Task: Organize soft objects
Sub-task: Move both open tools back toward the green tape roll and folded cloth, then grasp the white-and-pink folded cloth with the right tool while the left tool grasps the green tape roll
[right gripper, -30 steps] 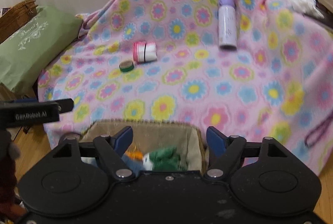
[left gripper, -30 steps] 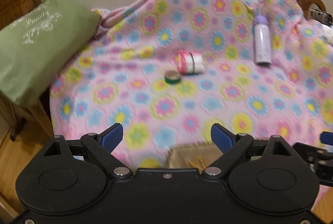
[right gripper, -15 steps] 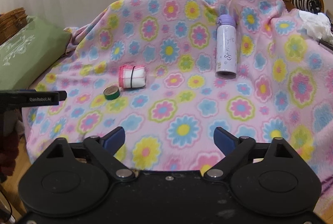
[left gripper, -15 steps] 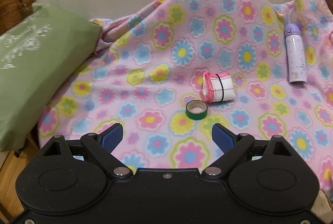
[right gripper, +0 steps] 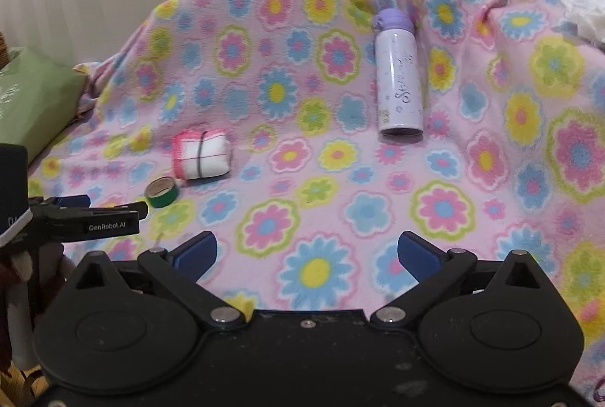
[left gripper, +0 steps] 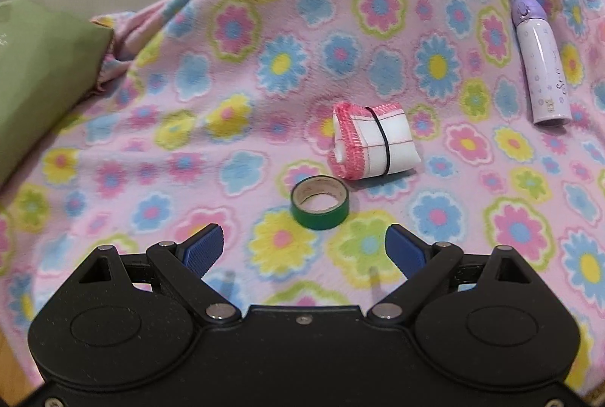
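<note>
A pink flowered fleece blanket (left gripper: 211,127) covers the whole surface, with a green cushion (left gripper: 38,82) at its left edge. A lilac bottle (right gripper: 399,82) lies on it toward the right. Near the middle rests a rolled white cloth with pink trim (left gripper: 372,144), bound by a black band, and just in front of it a green tape roll (left gripper: 320,203). The left gripper (left gripper: 305,248) hangs above the tape, jaws wide apart and empty. The right gripper (right gripper: 307,252) jaws are opening, nothing between them.
</note>
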The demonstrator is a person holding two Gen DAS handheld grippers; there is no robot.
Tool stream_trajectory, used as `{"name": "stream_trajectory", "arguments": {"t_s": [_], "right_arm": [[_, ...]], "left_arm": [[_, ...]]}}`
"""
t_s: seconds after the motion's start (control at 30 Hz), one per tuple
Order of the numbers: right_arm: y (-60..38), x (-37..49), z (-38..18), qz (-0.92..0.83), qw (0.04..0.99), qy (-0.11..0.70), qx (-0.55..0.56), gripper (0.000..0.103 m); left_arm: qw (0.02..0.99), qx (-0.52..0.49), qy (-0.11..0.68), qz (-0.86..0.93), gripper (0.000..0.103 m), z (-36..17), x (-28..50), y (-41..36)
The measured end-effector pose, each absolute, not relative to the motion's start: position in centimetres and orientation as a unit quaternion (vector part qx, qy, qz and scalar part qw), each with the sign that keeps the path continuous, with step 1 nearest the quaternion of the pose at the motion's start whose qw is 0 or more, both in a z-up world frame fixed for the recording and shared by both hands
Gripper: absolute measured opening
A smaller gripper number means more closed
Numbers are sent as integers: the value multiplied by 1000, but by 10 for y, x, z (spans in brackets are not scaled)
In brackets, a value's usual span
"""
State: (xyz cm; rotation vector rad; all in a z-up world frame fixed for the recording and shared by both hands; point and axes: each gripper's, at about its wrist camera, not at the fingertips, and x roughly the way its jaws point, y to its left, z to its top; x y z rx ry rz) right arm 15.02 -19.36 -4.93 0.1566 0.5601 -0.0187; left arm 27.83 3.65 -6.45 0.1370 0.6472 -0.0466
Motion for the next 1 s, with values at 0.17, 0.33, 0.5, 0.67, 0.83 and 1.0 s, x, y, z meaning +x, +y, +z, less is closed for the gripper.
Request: {"name": "stream_trajectory", "arguments": {"t_s": [0.17,0.33,0.5,0.67,0.83,1.0], "right_arm": [[-197,160,-58,-54,960,259,91,102],[-196,171,-63,-52,959,265,89,102],[-183,191,-64,-27,960,275,36,101],[-172,219,-64,2,953,302,38,94],[-151,252,-58,9,956,290,32,95],[-123,298,-46,44,959,277,29,97]], "left_arm": [[945,52,323,-18,96,-79,302,36],[944,46,325,-15,96,-87,322,38],[941,21,337,-29,94,-97,340,40],[935,13,350,-45,90,-103,346,42],[937,3,346,-45,90,-105,345,44],[937,10,347,-42,90,-105,345,42]]}}
